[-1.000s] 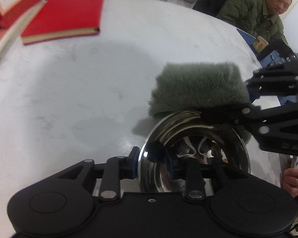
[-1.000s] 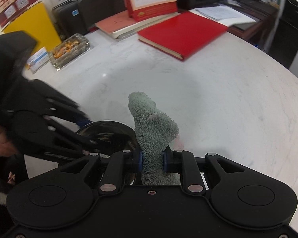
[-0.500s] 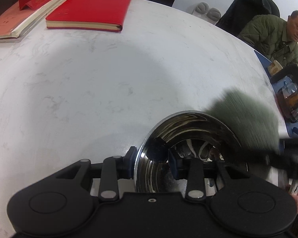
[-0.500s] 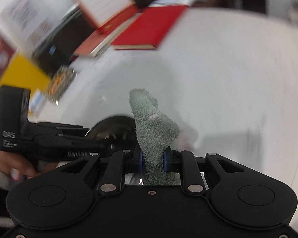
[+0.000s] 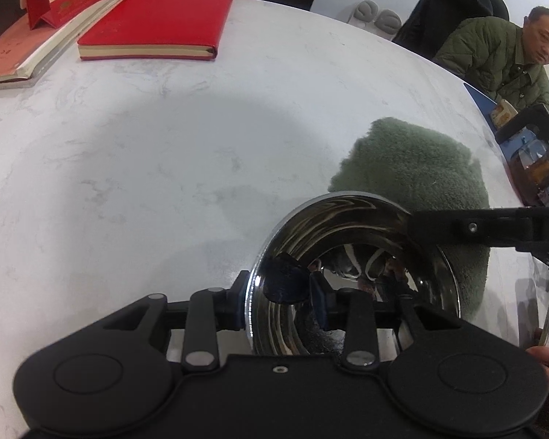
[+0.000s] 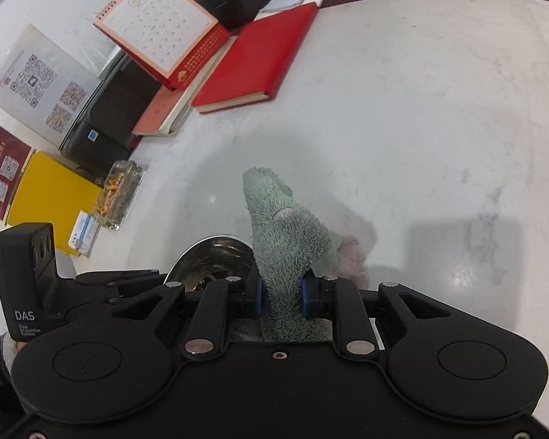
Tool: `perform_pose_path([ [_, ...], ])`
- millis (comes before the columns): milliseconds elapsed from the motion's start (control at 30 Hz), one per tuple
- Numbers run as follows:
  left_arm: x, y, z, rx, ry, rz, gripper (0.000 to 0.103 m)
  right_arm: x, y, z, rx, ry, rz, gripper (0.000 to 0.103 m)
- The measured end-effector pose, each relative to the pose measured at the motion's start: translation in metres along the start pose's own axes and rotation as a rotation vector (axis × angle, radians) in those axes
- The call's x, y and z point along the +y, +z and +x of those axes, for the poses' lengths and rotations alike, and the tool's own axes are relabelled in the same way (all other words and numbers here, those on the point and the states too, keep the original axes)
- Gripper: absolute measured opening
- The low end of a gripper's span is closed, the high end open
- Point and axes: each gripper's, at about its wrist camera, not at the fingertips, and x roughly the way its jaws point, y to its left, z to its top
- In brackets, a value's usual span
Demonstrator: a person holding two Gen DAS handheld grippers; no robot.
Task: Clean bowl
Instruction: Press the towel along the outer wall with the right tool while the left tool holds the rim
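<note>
Two tools are in use over the pale marbled counter (image 5: 135,183); the left tool (image 5: 280,301) grips the near rim of the steel bowl (image 5: 351,226), one finger outside the wall and one inside, with the bowl tilted so that its polished interior faces the camera; the right tool (image 6: 282,294) is clenched on a green fleecy cloth (image 6: 285,234), which stands up between its blue pads (image 6: 257,294) and bends at the tip; a pinkish patch of fabric shows just beside the cloth on its right. In the left wrist view the cloth (image 5: 417,168) lies just beyond the bowl's far rim, and the black linkage of the right tool crosses above the bowl's right edge; whether cloth and rim touch cannot be told. In the right wrist view the bowl (image 6: 210,259) sits just left of the cloth, partly behind the left tool's body. Far ahead of both tools lie a red book (image 5: 157,22), a desk calendar (image 6: 157,25) and a glass dish (image 6: 119,192); a seated person in a green jacket (image 5: 494,58) is at the far right.
</note>
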Motion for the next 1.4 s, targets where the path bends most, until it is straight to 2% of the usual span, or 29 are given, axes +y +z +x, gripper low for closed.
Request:
perform_pose_path([
  [200,-0.002,-0.001,0.000,-0.013,0.014,-0.029,0.035,-0.004,-0.024,-0.009,0.017,-0.008,0.032,0.018],
  [367,-0.002,0.000,0.000,-0.019,0.014,-0.045,0.037,-0.004,-0.050,-0.016,0.011,0.009,0.106,0.019],
  [733,-0.004,-0.003,-0.001,-0.041,0.037,-0.081,0.038,0.003,-0.068,-0.025,-0.017,-0.003,0.198,0.019],
  [967,-0.004,-0.005,-0.002,-0.014,0.050,-0.087,0.035,0.007,-0.053,-0.022,-0.036,-0.061,0.137,0.017],
  [1167,-0.005,0.001,-0.015,-0.008,0.058,-0.001,0.035,0.008,-0.039,-0.018,-0.038,-0.076,0.086,0.016],
  [1400,-0.007,-0.003,-0.013,0.058,0.052,0.094,0.035,0.012,-0.010,-0.003,-0.030,-0.080,-0.002,0.016],
])
